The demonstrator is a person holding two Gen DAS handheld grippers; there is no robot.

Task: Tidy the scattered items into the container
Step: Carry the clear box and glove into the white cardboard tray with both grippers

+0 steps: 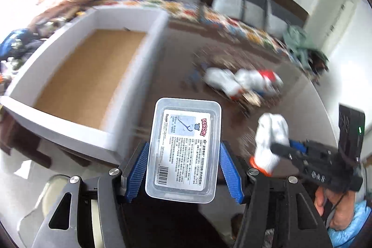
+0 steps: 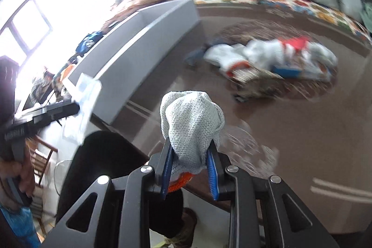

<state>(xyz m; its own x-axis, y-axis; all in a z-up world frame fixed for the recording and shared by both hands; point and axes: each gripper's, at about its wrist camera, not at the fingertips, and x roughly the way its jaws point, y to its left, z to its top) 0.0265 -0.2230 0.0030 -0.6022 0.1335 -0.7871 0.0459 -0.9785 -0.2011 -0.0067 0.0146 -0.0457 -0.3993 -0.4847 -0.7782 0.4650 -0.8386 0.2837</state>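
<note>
I'm carrying a clear plastic box (image 1: 183,150) pinched in my left gripper (image 1: 183,169) and a knit glove (image 2: 191,129) pinched in my right gripper (image 2: 190,172) above the worktop (image 2: 302,131), aiming both squarely over the open white container (image 1: 139,66) before letting go.

The clear rectangular plastic box (image 1: 183,150) is smooth and glossy, with a matt printed paper label under its face. The white knitted cotton glove (image 2: 190,131) shows a coarse, rough weave and an orange ribbed cuff. The blue pads (image 1: 139,171) on the left jaws are finely ribbed, rubbery and matt; the black gripper frames look like matt plastic with shiny metal screw heads. The dark brown tabletop (image 2: 302,131) is polished and reflective. The large white open container (image 1: 130,90) has smooth matt walls and a dull brown cardboard-like floor.
</note>
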